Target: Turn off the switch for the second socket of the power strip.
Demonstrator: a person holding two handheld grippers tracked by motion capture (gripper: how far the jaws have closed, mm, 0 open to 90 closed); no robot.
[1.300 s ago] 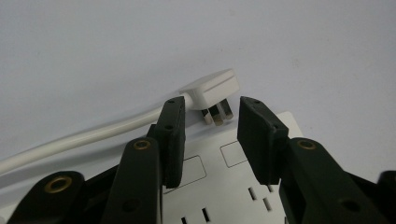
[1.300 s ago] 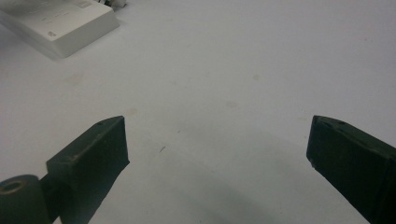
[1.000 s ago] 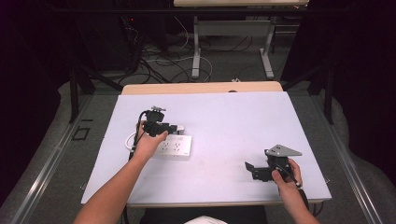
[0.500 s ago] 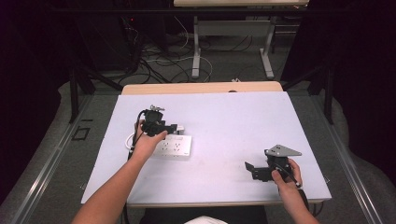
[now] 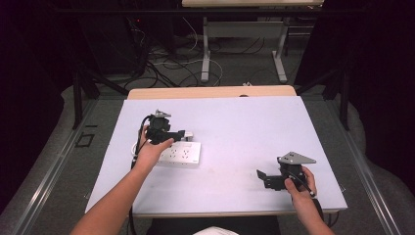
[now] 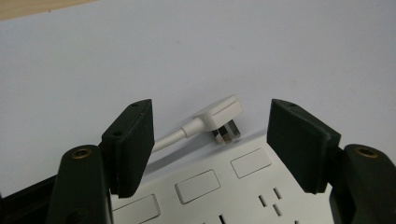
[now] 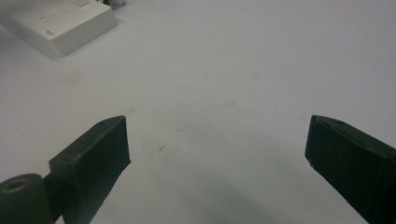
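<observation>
A white power strip (image 5: 182, 154) lies flat on the white table (image 5: 244, 127), left of centre. Its white plug (image 6: 221, 115) lies on the table just beyond the strip, prongs toward it, with the white cord (image 6: 169, 138) trailing off. My left gripper (image 5: 183, 133) hovers over the strip's far edge, open, with the plug seen between its jaws and nothing held (image 6: 210, 149). My right gripper (image 5: 262, 177) rests low near the front right of the table, open wide over bare surface (image 7: 217, 154). The strip's corner (image 7: 60, 25) shows at the upper left of the right gripper view.
A tan wooden strip (image 5: 210, 92) borders the table's far edge. Beyond it stand desk legs (image 5: 205, 54) and loose floor cables (image 5: 161, 58). Metal rails (image 5: 54, 166) run along the floor on the left.
</observation>
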